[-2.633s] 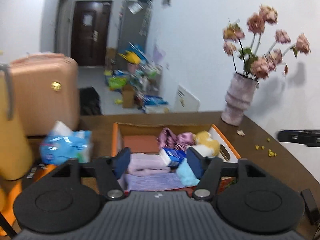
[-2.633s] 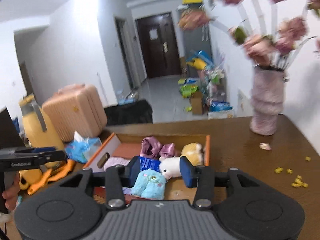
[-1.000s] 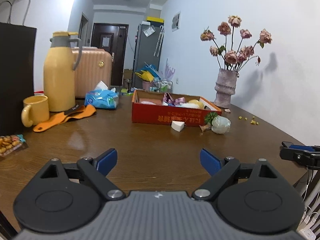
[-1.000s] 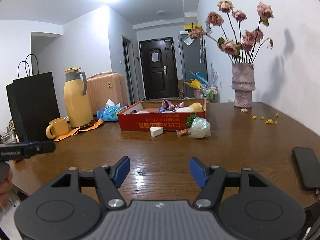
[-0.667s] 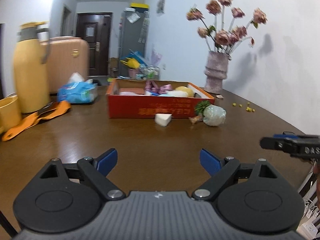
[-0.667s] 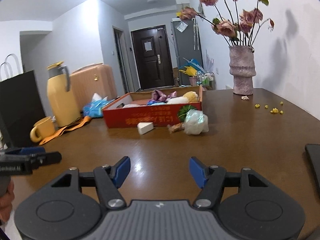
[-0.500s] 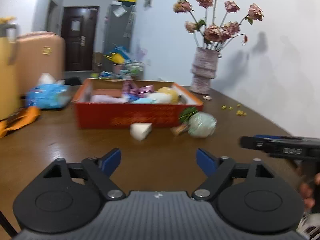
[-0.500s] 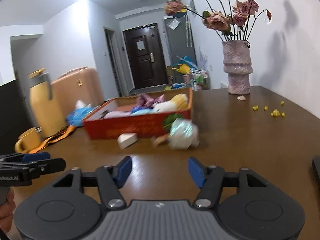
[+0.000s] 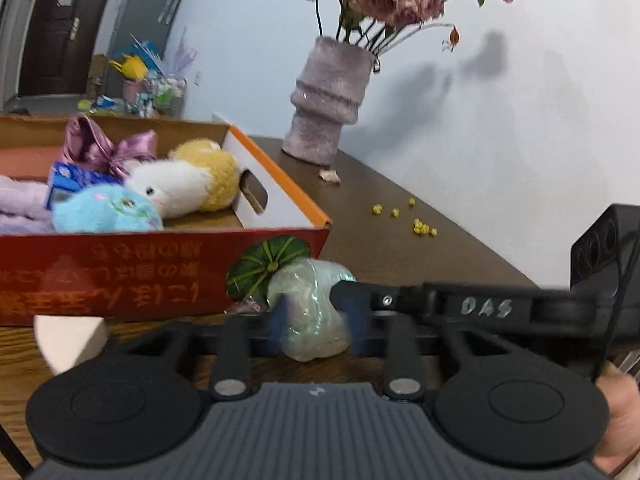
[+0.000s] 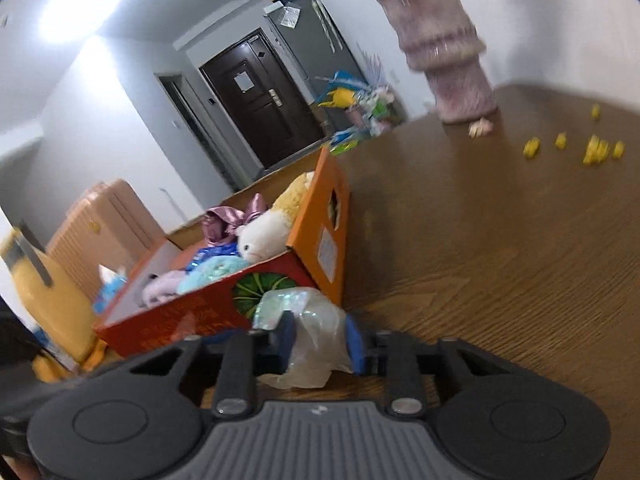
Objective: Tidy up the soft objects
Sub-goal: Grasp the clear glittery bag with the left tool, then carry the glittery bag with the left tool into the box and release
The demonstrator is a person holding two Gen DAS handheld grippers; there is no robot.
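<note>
left wrist: my left hand-held gripper (image 9: 316, 326), jaws just closing, now clenched on crinkly plastic-wrapped bundle (image 9: 310, 312) on bench (image 9: 400, 220), dead ahead, touching red box (image 9: 120, 276) front. green leaf end points toward box.
right wrist: right hand-held gripper (image 10: 320, 340), just closing too, pinches same bundle; long axis runs away toward box.

"DAS" stands on the right tool (image 9: 484, 306) arm — the red box's (image 9: 120, 280) upside-down gold characters are unreadable
</note>
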